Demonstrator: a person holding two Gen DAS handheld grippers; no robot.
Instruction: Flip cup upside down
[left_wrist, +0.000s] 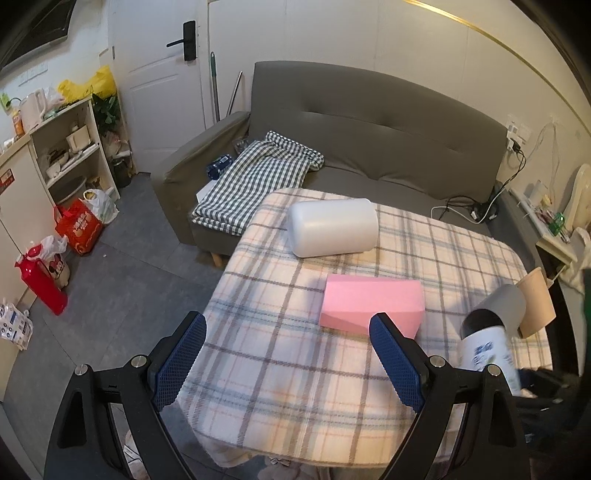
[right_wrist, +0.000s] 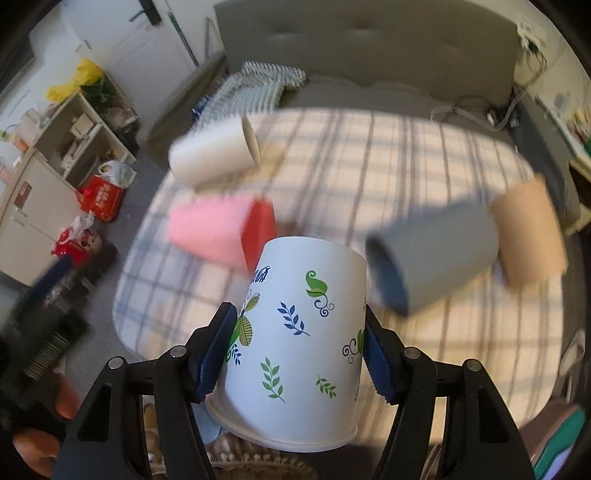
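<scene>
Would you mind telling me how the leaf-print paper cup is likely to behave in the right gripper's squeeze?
The paper cup, shut between the right gripper pads, looks thin-walled, so it is probably light and may dent under hard pressure. Its smooth, tapered side could let it slip. Lying down, it would probably roll in a curve.

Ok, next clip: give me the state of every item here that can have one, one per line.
Left hand-held gripper: open, holding nothing.
Right hand-held gripper: shut on the leaf-print cup.
Leaf-print cup: gripped at its sides, rim toward the camera, base pointing away.
Grey cup: on its side, opening facing left.
Tan cup: upside down on the table, blurred.
White container: lying on its side.
Pink box: flat, closed.
</scene>
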